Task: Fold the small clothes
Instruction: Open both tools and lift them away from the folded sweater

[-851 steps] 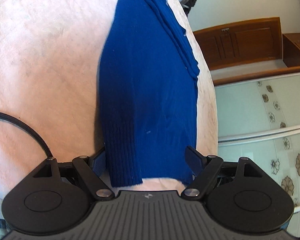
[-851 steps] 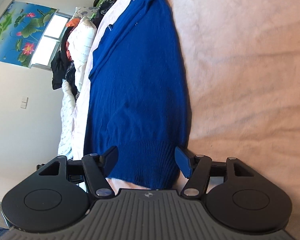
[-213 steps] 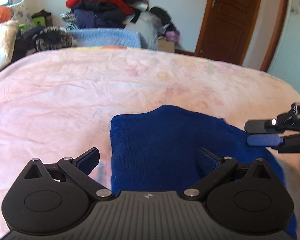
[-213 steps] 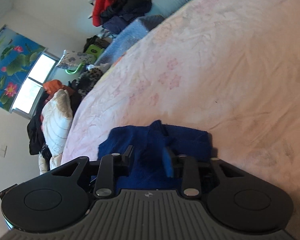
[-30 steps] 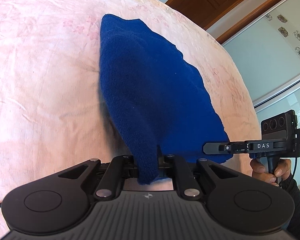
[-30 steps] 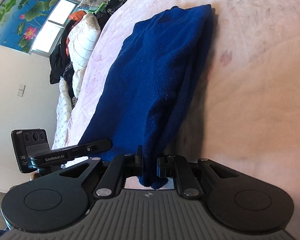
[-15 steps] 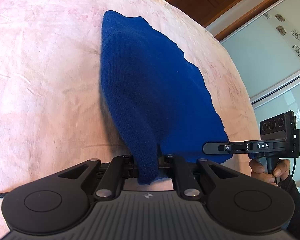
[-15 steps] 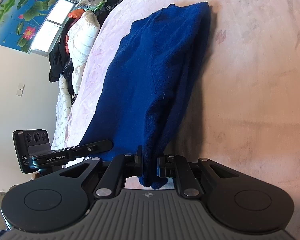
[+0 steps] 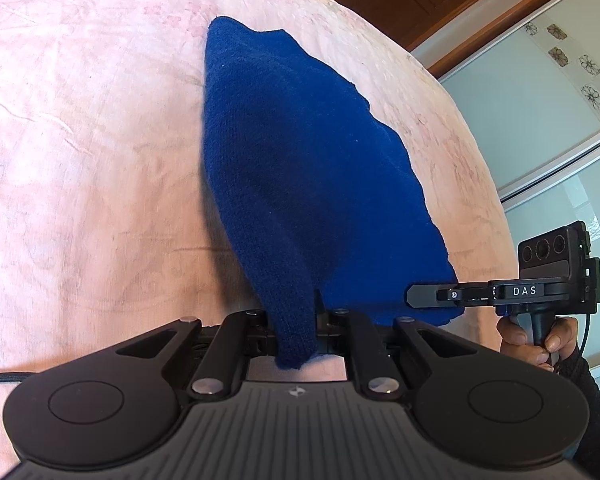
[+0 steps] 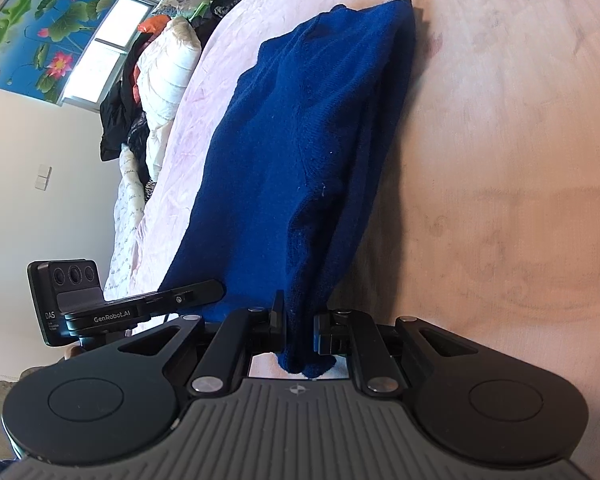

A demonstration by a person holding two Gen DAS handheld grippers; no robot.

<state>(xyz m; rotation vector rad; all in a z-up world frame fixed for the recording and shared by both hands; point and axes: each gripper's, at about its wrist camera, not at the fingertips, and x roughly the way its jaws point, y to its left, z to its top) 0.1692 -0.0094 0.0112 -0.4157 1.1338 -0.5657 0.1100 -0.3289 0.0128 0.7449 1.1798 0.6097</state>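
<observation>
Blue knitted sweater (image 9: 300, 168) lying folded on the pink bed sheet (image 9: 80, 152), long axis running away from both cameras toward the far side of the bed, near end lifted off the sheet. Left gripper (image 9: 296, 330) clenched on one near corner of the knit, pointed downward along the garment, cloth hanging out below the jaws. Right gripper (image 10: 300, 332) likewise clamped on the other near corner (fabric bunched thickly between the jaws), also angled down. Right hand (image 9: 536, 340) wrapped around its handle at the right edge of the left wrist view, dark sleeve (image 9: 588, 396) below. Far off, heaped clothes and a pillow (image 10: 168, 80) under a window (image 10: 104, 40), lotus picture (image 10: 40, 28) beside it.
</observation>
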